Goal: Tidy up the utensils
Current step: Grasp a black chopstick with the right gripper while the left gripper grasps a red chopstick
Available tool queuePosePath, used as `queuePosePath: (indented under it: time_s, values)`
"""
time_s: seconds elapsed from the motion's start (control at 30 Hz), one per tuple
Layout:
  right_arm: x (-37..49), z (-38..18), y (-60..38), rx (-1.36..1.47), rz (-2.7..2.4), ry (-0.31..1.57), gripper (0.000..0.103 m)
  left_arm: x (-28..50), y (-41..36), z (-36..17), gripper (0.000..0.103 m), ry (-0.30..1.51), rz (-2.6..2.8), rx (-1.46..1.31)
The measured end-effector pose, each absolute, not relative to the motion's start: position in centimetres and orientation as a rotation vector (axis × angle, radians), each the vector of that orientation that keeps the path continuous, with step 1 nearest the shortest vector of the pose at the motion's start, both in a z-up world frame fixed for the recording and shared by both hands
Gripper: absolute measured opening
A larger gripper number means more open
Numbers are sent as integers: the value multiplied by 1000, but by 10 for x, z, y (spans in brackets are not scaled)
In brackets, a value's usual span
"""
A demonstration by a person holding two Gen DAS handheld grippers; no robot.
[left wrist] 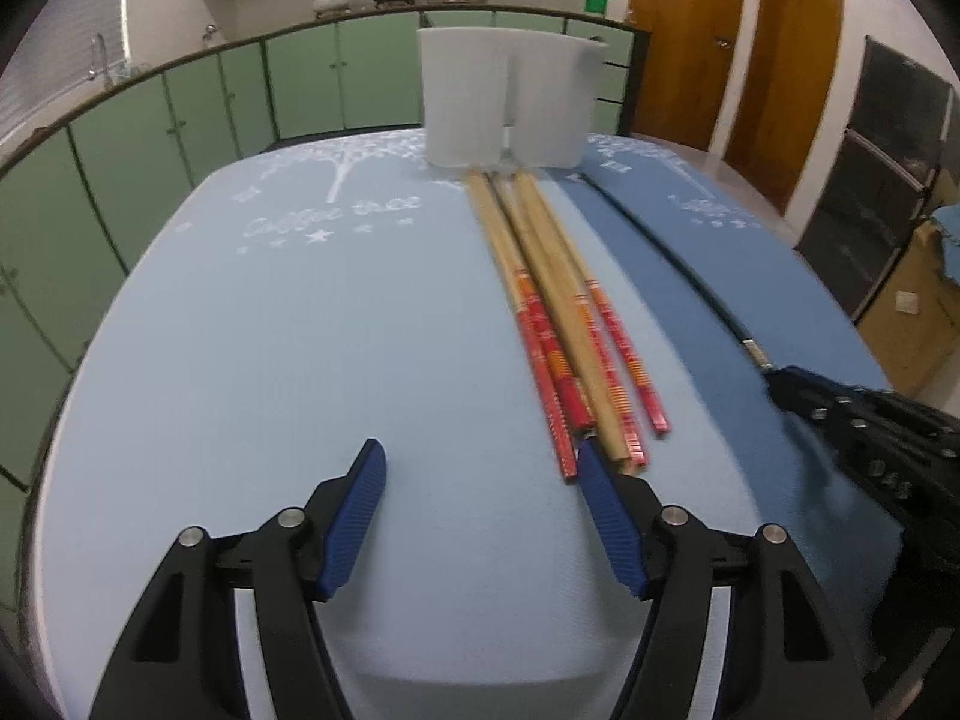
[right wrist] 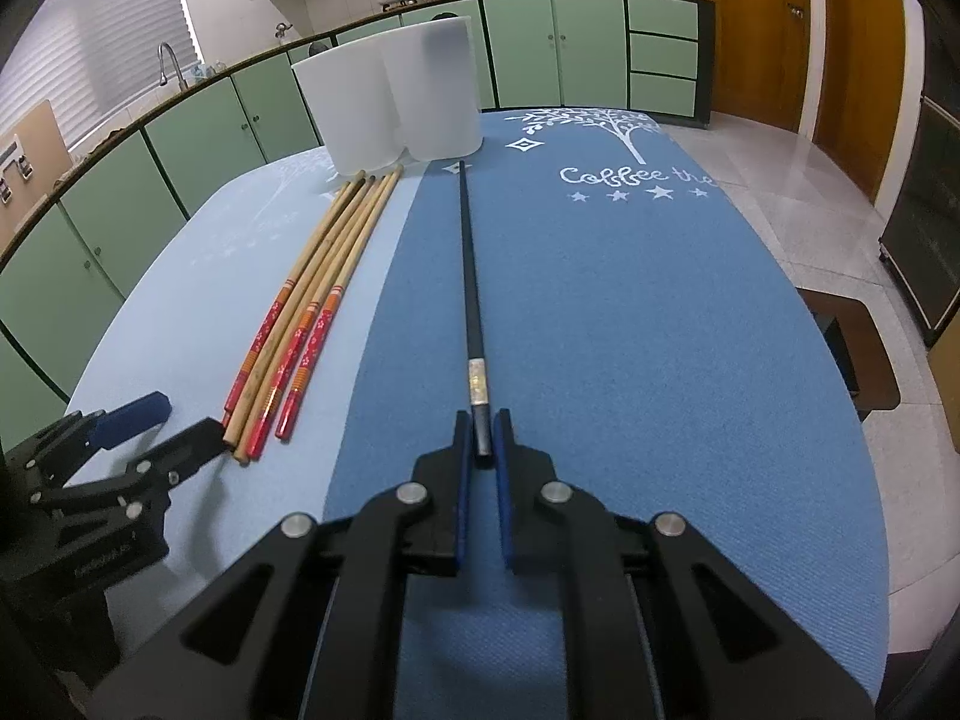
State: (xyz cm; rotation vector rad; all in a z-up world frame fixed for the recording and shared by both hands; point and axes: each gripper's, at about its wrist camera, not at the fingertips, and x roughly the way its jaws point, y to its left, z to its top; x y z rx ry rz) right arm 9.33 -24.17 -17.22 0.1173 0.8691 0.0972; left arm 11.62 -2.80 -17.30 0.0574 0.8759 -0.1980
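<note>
My right gripper (right wrist: 483,441) has its fingers pinched on the black chopstick (right wrist: 468,276), tip aimed at the white holder (right wrist: 390,102) on the worktop. Left gripper (left wrist: 480,480) fingers wide, empty, lining up on the bamboo chopsticks (left wrist: 558,312).

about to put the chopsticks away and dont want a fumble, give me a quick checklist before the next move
1. Right gripper shut on the black chopstick at its near end: ok.
2. Black chopstick lies apart from the wooden chopsticks: ok.
3. Left gripper open, nothing between its pads: ok.
4. Left gripper lined up on the wooden chopsticks: not ok; they lie beside its right-hand finger, outside the gap.
5. White holder upright at the far end of the mats: ok.
6. Holder empty inside: cannot tell, its walls are frosted.
</note>
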Motion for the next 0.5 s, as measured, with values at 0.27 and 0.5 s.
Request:
queuePosePath:
  time_s: [0.27,0.5]
  values:
    - [92,-173,-243,123,102,869,8,112,-9,-168,66,848,-105,26]
    - [94,-174,-244,121,111,880,9,119,-19,-173,66,877,-128,47]
